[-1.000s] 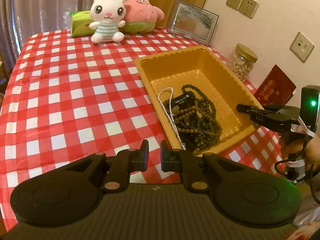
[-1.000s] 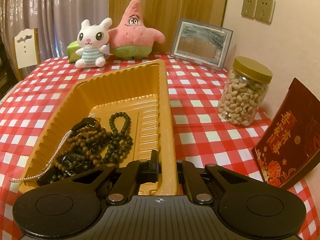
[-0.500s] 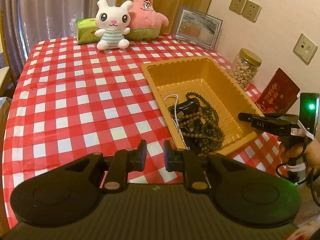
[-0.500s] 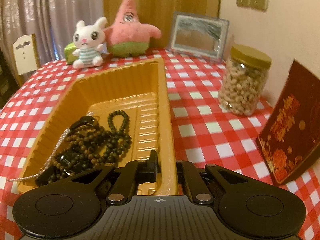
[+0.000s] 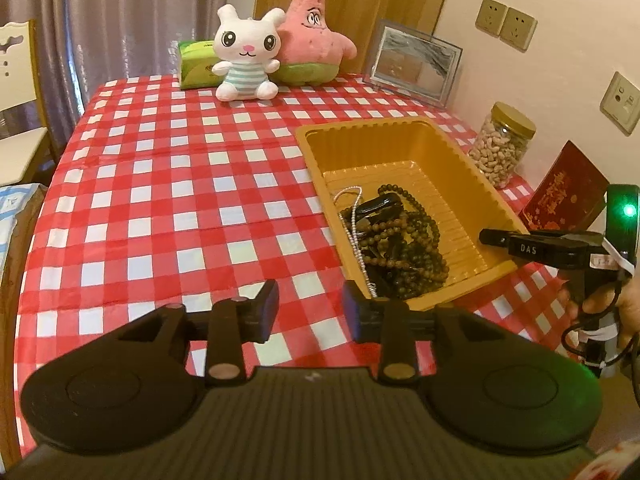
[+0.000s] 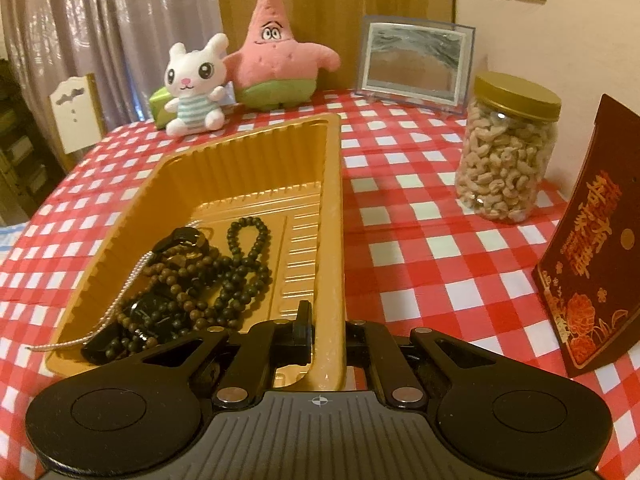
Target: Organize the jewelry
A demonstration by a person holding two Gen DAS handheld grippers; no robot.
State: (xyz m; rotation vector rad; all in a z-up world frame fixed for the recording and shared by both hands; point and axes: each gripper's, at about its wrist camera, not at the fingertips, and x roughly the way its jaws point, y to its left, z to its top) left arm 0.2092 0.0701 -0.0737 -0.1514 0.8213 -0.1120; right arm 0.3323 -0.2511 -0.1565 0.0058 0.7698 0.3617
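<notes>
A yellow plastic tray [image 5: 360, 130] [image 6: 332, 200] sits on the red-checked tablecloth. Dark bead strings [image 5: 404, 256] [image 6: 224, 276], a silver chain [image 5: 354, 220] [image 6: 120, 304] and a black watch-like piece [image 5: 380, 204] lie heaped at its near end. My left gripper [image 5: 310, 308] hovers over bare cloth left of the tray, its jaws opening with nothing between them. My right gripper [image 6: 328, 326] straddles the tray's right wall, one finger inside and one outside. It is still shut on the wall as its jaws start opening. In the left wrist view, the right gripper [image 5: 496, 238] is at the tray's near right corner.
At the back stand a white rabbit plush [image 5: 246, 60], a pink star plush [image 5: 312, 36], a green tissue box [image 5: 196, 64] and a picture frame [image 5: 416, 60]. A jar of cashews [image 6: 508, 148] and a red booklet [image 6: 596, 248] stand right of the tray. A chair [image 5: 16, 92] is beside the table's left edge.
The left gripper's jaws have spread apart and its view has pulled back from the tray. The right gripper stays on the tray wall, its inner finger shifted slightly outward.
</notes>
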